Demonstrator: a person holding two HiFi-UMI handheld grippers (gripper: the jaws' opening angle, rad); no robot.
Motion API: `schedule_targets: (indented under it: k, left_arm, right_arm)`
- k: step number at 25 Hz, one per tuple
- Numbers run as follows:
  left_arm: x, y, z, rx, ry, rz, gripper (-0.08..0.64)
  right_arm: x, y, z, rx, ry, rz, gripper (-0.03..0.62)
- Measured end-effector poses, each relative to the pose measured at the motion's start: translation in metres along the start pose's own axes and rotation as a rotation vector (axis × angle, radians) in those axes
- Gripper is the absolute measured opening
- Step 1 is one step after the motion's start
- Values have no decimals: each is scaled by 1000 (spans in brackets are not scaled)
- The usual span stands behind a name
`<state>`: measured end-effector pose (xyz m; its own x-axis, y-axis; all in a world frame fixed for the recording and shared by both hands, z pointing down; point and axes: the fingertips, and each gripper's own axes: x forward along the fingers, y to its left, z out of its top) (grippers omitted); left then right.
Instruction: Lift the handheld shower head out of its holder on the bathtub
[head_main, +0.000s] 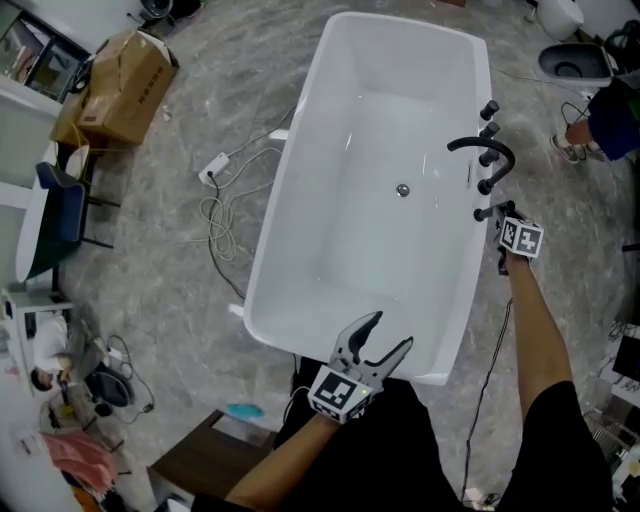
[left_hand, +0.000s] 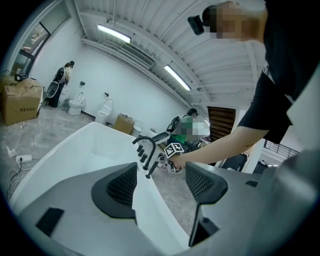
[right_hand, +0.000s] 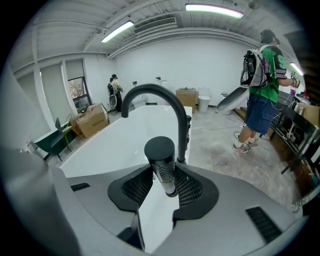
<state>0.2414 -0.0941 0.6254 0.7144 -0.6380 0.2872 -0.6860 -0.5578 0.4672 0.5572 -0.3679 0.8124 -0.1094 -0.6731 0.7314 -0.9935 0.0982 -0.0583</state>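
Observation:
A white bathtub (head_main: 290, 190) fills the middle of the head view, with black fittings along its right rim: a curved spout (head_main: 480, 148) and several knobs. My right gripper (head_main: 497, 218) is at the nearest fitting, shut on the handheld shower head (right_hand: 161, 155). That is a black stick with a round flat top and a knurled stem, standing upright between the pads (right_hand: 187, 187). Its lower end shows above the white rim. The spout (right_hand: 167, 100) arches just behind it. My left gripper (head_main: 393, 330) hangs open over the tub's near rim (left_hand: 150, 215), holding nothing.
On the grey marbled floor left of the tub lie a power strip with cables (head_main: 215, 170), cardboard boxes (head_main: 125, 75) and a green chair (head_main: 55, 215). A person (right_hand: 260, 80) stands on the floor beyond the fittings. A dark cabinet (head_main: 215, 450) stands by my feet.

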Motion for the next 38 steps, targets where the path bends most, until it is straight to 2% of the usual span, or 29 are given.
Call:
schedule_targets:
  k: [7,13,19,27,33,38]
  left_arm:
    - [-21,0,31,26,-18,-45,279]
    - [-29,-13,61,96,-42,-99,279]
    - [-40,-20,85,92,-67,-120,279]
    - [-53,-25,113,114,-122,-114,279]
    - [-69,-1,143,143,-192,-68,279]
    - [-74,9,155,169,-217,-38,279]
  right_arm:
    - [-43,8,44,-1,-46,-27,124]
    - [-80,10,82,24,-68,-42,124]
    - [-124,13,115,1,-106,-48,124]
    - [-177,27,136,-81,-115,-11,124]
    - [-213,27,163,-56,-178,3,124]
    - [-238,21,190,-36,-233,6,124]
